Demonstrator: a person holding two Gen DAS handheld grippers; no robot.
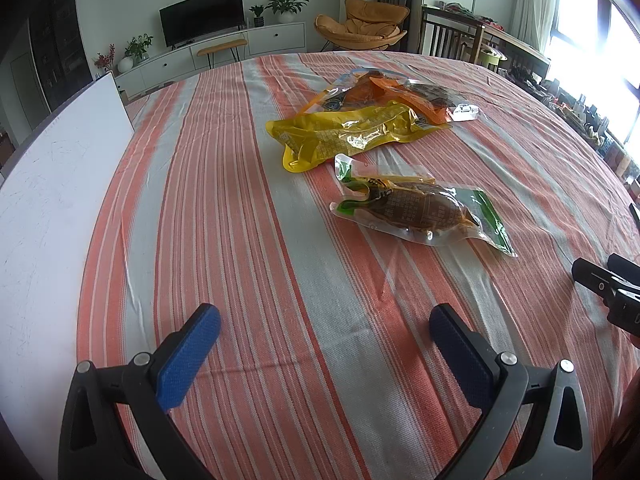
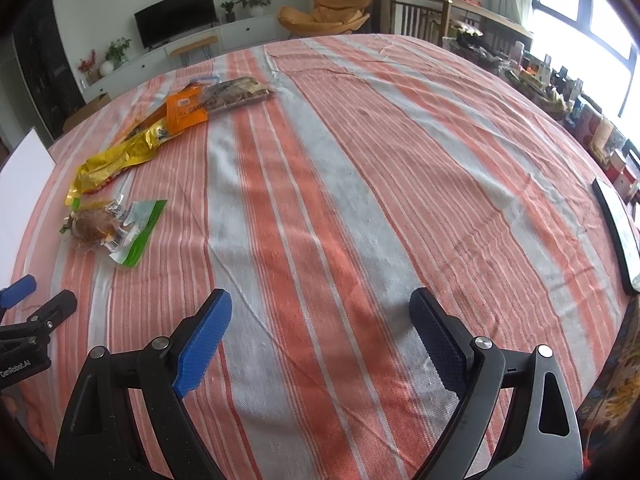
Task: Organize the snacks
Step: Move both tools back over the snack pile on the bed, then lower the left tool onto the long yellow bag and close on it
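Observation:
Several snack packs lie on the striped tablecloth (image 1: 240, 240). A clear and green pack with a brown snack (image 1: 420, 210) is nearest, also in the right wrist view as the green pack (image 2: 116, 228). Behind it lies a yellow pack (image 1: 344, 134) (image 2: 116, 158), then an orange pack (image 1: 404, 94) (image 2: 186, 114) beside a clear one. My left gripper (image 1: 324, 320) hovers open in front of them, nothing between its blue pads. My right gripper (image 2: 320, 308) is open over bare cloth, right of the packs. Its side shows in the left wrist view (image 1: 608, 288).
A white board (image 1: 56, 184) lies at the table's left edge. A dark flat tray (image 2: 618, 232) sits at the right edge. Beyond the table are a TV (image 1: 202, 14), an orange chair (image 1: 360, 26) and cluttered shelves by the window.

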